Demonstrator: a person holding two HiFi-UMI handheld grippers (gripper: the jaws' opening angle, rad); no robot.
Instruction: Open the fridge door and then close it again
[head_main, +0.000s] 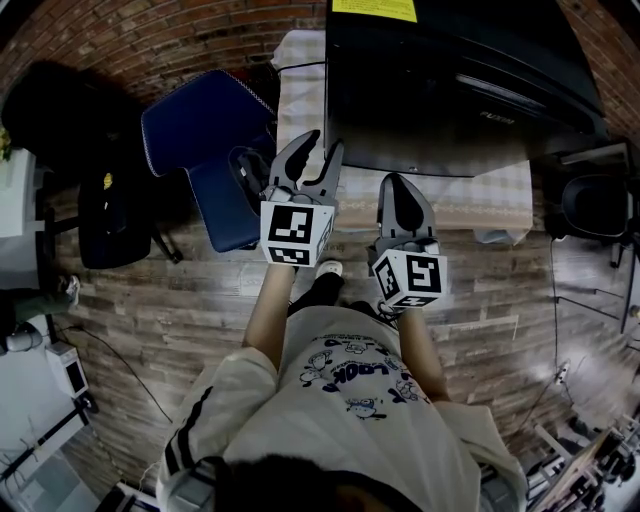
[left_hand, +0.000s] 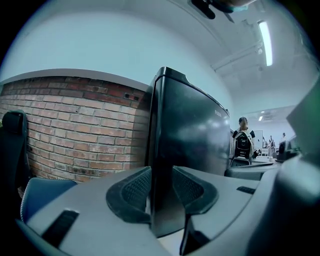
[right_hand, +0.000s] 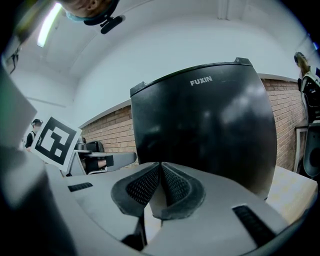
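The black fridge (head_main: 450, 80) stands on a table with its door closed. In the left gripper view the fridge (left_hand: 190, 130) shows its left front edge, and in the right gripper view the fridge (right_hand: 205, 130) faces me with its glossy door. My left gripper (head_main: 322, 145) is at that left front corner with its jaws about half apart. The left gripper (left_hand: 161, 187) has the door's edge lined up in its gap, and I cannot see the pads pressing on it. My right gripper (head_main: 395, 182) hangs in front of the door. The right gripper (right_hand: 160, 167) is shut with nothing in it.
A light cloth (head_main: 470, 200) covers the table under the fridge. A blue chair (head_main: 205, 130) stands left of the table and a black chair (head_main: 110, 220) farther left. A brick wall (left_hand: 75, 130) runs behind. A person (left_hand: 243, 140) sits far off to the right.
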